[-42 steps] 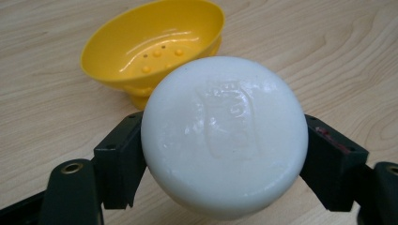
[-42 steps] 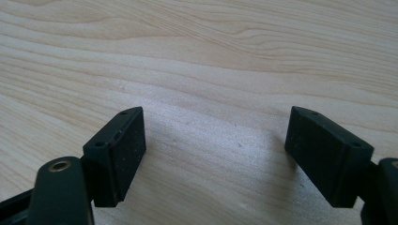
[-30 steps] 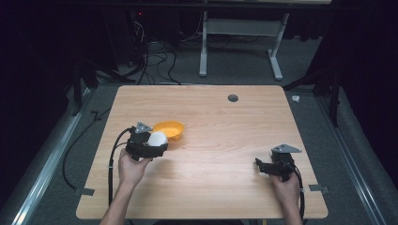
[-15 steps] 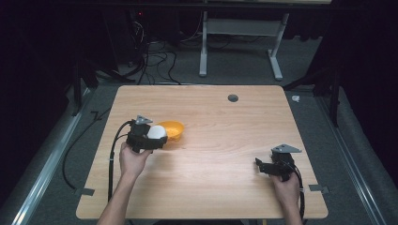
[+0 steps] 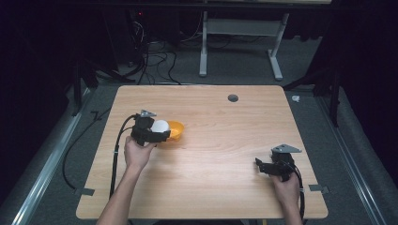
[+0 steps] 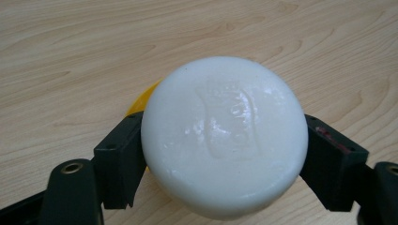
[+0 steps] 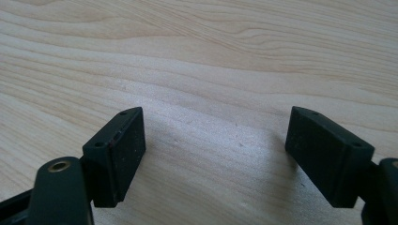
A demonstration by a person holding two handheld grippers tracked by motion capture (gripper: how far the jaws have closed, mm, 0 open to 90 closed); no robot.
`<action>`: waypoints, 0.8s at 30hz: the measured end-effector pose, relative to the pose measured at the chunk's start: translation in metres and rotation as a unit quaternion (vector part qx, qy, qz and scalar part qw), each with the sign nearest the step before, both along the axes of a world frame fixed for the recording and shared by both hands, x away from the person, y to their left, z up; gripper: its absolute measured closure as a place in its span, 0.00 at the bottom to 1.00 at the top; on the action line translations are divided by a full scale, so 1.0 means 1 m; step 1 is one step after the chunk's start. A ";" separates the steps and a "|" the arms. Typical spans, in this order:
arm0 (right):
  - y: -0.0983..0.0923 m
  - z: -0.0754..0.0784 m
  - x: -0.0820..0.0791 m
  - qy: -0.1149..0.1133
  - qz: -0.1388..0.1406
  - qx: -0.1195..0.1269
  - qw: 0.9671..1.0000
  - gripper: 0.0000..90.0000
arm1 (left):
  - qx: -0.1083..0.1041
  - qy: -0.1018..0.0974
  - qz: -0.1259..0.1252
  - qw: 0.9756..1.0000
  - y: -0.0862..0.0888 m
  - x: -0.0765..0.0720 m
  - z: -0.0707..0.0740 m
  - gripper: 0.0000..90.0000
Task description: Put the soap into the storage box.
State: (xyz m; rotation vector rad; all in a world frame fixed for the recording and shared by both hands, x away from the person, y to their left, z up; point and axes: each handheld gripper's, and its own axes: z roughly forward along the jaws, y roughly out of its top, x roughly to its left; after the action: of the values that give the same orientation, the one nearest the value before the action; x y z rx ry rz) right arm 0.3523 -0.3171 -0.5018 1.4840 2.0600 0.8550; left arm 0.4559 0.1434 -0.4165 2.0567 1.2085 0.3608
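Since a second ago, the left gripper point(image 5: 158, 132) has carried the white round soap point(image 5: 160, 125) forward across the wooden table point(image 5: 225, 187), over the near edge of the orange bowl point(image 5: 175, 129). Its jaws pinch the soap from both sides. At the table's right, the right gripper point(image 5: 261, 165) rests low, jaws spread wide apart.

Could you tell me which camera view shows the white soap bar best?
The left gripper view: the soap bar sits close up, clamped between the left claw jaws, its stamped surface clear. The high view shows it small beside the yellow bowl.
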 end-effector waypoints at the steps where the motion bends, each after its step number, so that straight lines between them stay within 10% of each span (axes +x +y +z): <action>1: 0.000 0.000 0.000 0.000 0.000 0.000 1.000 0.24 | 0.003 0.001 0.001 1.000 0.000 0.001 0.000 0.28; 24: 0.000 0.000 0.000 0.000 0.000 0.001 1.000 0.24 | 0.034 0.003 0.014 0.999 -0.016 0.028 -0.010 0.28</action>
State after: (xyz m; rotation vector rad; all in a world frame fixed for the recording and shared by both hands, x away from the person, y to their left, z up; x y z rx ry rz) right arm 0.3523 -0.3173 -0.5018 1.4843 2.0604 0.8569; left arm 0.4835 0.1279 -0.4267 2.1019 1.2450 0.4149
